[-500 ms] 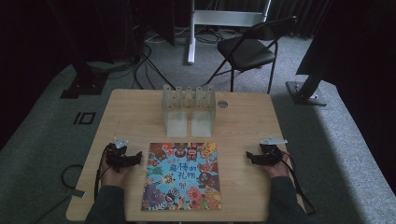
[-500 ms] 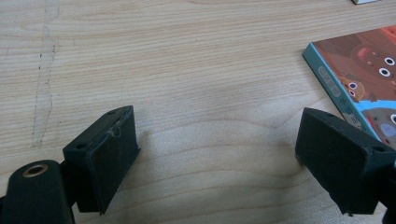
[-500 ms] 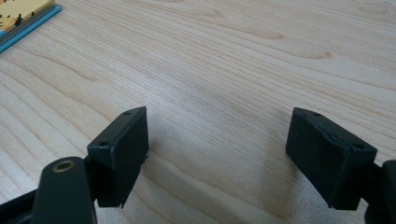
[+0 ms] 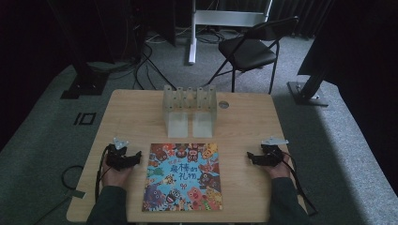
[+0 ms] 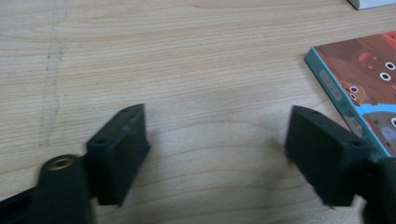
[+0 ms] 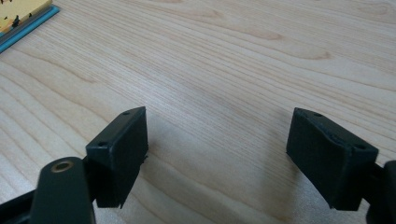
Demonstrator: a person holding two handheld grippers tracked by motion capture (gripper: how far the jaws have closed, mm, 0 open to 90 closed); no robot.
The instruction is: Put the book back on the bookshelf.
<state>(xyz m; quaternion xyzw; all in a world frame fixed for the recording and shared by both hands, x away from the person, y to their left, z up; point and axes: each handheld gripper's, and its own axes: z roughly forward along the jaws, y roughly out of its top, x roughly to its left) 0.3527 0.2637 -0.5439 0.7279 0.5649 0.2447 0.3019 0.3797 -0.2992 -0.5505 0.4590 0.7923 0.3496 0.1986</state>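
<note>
**Both grippers wait open on either side of the picture book**

At the left of the high view, the left gripper (image 4: 133,158) rests low over the wooden table (image 4: 136,117), held in the person's left hand (image 4: 114,174) with a dark sleeve behind it. Its jaws point toward the book and stand apart with nothing between them; in the left gripper view, bare wood shows in the gap of the left gripper (image 5: 217,154), and the teal edge of the book (image 5: 359,88) lies just beside its right jaw without touching it.

In the middle, the picture book (image 4: 183,177) lies flat and closed near the table's front edge, its bright cartoon cover up. Behind it, toward the far side, stands a clear plastic rack (image 4: 189,108), apart from the book.

At the right, the right gripper (image 4: 251,158) sits in the person's right hand (image 4: 278,168), well apart from the book's right edge. Its jaws are spread wide and hold nothing; the right gripper view shows plain wood between them, with a corner of the book (image 6: 21,16) at the upper left.
</note>
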